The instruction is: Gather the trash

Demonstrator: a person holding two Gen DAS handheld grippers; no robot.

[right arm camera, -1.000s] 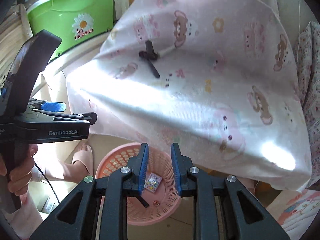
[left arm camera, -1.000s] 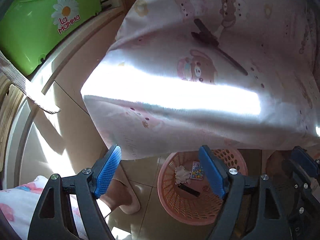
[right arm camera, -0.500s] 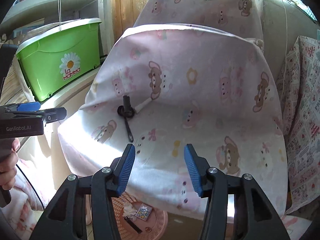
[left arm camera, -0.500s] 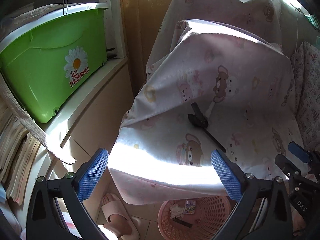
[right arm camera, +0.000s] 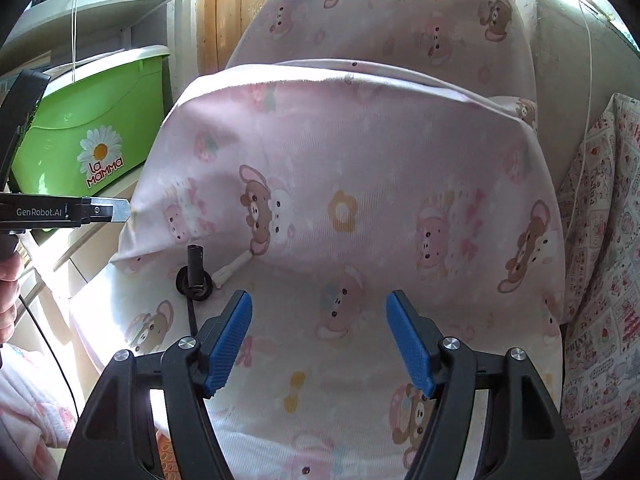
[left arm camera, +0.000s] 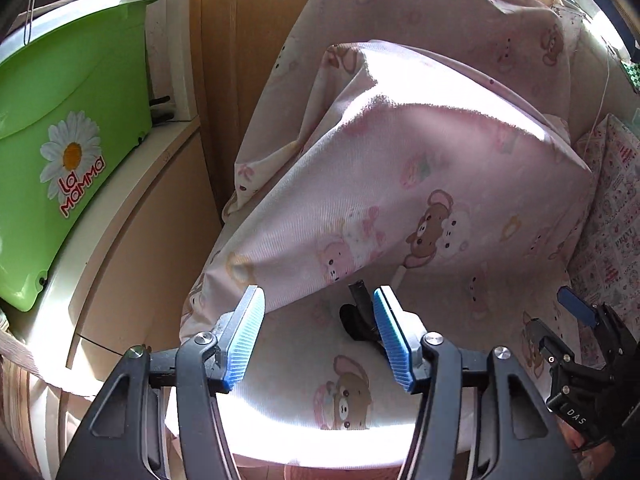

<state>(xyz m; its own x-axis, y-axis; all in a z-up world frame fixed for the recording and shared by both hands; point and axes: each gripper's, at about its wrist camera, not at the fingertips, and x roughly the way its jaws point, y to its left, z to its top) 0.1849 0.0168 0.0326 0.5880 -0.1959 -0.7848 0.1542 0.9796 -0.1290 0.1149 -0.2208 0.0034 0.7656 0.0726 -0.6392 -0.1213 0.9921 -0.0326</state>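
a small black thing (right arm camera: 195,276) lies on the seat of a chair, near the left side of the seat. it looks like a short black tube standing on a dark ring, with a thin black stick coming out toward the front. a little white piece (right arm camera: 231,269) lies just beside it, touching or almost touching the ring. both sit where the seat meets the chair back.

in the left view the black thing (left arm camera: 357,314) shows just behind the right finger of the left gripper (left arm camera: 319,338), and part of it is hidden by that finger. the two blue fingers of the left gripper are apart and hold nothing. the right gripper (right arm camera: 319,344) hangs over the middle of the seat, to the right of the black thing. its blue fingers are wide apart and hold nothing.

the chair is covered with a pink cloth (right arm camera: 360,168) with little bears and flowers on it. to the left, a green box (right arm camera: 84,136) with a daisy on it stands on a white shelf (left arm camera: 132,200). a bit of an orange basket (right arm camera: 164,456) peeks out under the front of the seat. to the right is another cloth (right arm camera: 600,280) with red prints.
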